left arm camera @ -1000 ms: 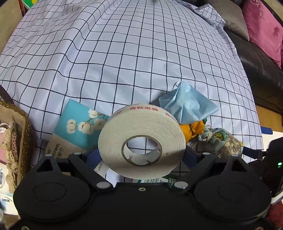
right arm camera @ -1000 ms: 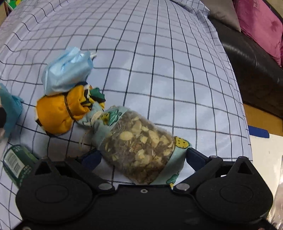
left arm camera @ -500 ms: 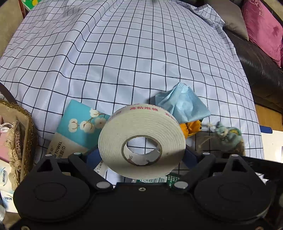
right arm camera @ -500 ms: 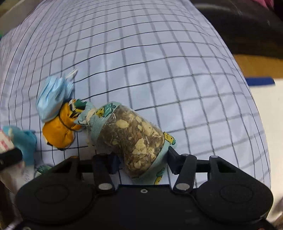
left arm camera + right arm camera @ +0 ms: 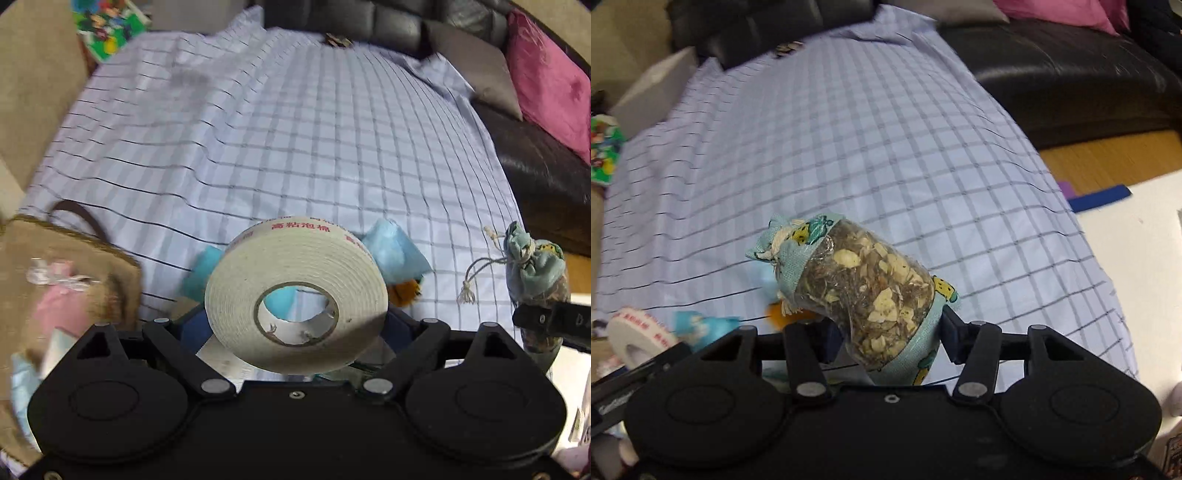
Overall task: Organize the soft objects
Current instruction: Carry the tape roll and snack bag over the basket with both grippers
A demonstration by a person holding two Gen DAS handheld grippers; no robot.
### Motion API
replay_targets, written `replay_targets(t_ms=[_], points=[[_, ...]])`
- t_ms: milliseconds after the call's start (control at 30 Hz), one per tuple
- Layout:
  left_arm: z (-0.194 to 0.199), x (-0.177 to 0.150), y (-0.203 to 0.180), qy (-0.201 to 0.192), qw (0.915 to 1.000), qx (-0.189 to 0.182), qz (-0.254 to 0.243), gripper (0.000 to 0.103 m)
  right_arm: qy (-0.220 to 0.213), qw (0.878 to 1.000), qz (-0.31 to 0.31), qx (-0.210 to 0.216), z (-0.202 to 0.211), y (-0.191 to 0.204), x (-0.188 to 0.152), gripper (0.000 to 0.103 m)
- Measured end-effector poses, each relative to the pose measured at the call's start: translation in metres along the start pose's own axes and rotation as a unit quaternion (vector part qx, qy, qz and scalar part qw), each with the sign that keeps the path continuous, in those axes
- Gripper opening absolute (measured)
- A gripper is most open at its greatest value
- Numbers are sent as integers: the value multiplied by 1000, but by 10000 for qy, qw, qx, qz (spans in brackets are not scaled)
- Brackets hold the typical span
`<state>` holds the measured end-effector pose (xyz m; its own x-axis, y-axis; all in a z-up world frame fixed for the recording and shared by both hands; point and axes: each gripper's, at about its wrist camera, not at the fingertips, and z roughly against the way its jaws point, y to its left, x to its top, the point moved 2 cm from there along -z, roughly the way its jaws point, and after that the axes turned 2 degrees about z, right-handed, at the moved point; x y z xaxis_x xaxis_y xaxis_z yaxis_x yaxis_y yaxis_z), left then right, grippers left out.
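Observation:
My left gripper (image 5: 295, 325) is shut on a white roll of foam tape (image 5: 295, 291) and holds it above the checked cloth; the roll also shows in the right wrist view (image 5: 639, 332). My right gripper (image 5: 886, 339) is shut on a herb sachet (image 5: 864, 291) with light blue printed fabric, lifted off the cloth; the sachet also shows at the right of the left wrist view (image 5: 535, 266). A blue face mask (image 5: 395, 251) and an orange pouch (image 5: 404, 291) lie on the cloth behind the tape roll. A teal towel pack (image 5: 207, 269) is mostly hidden by the roll.
A woven basket (image 5: 74, 266) with pink and white items stands at the left. The checked cloth (image 5: 295, 129) covers the table. A black sofa (image 5: 1071, 62) with pink cushions (image 5: 546, 77) runs along the back and right. A white box (image 5: 653, 88) sits far left.
My right gripper has lifted the sachet off the cloth and tilted upward. My left gripper has risen and tilted up with the tape roll, so more of the basket and sofa shows.

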<state>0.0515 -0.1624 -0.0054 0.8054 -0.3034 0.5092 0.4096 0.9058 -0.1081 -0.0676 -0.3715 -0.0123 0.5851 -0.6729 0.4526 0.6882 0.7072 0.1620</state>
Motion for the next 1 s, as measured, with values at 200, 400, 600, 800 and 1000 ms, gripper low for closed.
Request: replay_targets(t_ms=[200, 400, 600, 800, 1000], points=[[28, 8, 40, -503, 9971, 467, 315, 88, -156, 9978, 483, 417, 22, 61, -8, 52], [38, 16, 99, -749, 9895, 968, 764, 88, -129, 9916, 1054, 739, 33, 127, -26, 52], [39, 15, 141, -738, 9851, 1150, 1042, 88, -35, 9827, 1590, 954, 36, 189, -52, 52], [43, 7, 170, -703, 9830, 1256, 1137, 88, 45, 9755, 1884, 1132, 30, 232, -68, 53], [52, -4, 192, -786, 9795, 1450, 1153, 89, 37, 9723, 1949, 1292, 27, 260, -72, 53]])
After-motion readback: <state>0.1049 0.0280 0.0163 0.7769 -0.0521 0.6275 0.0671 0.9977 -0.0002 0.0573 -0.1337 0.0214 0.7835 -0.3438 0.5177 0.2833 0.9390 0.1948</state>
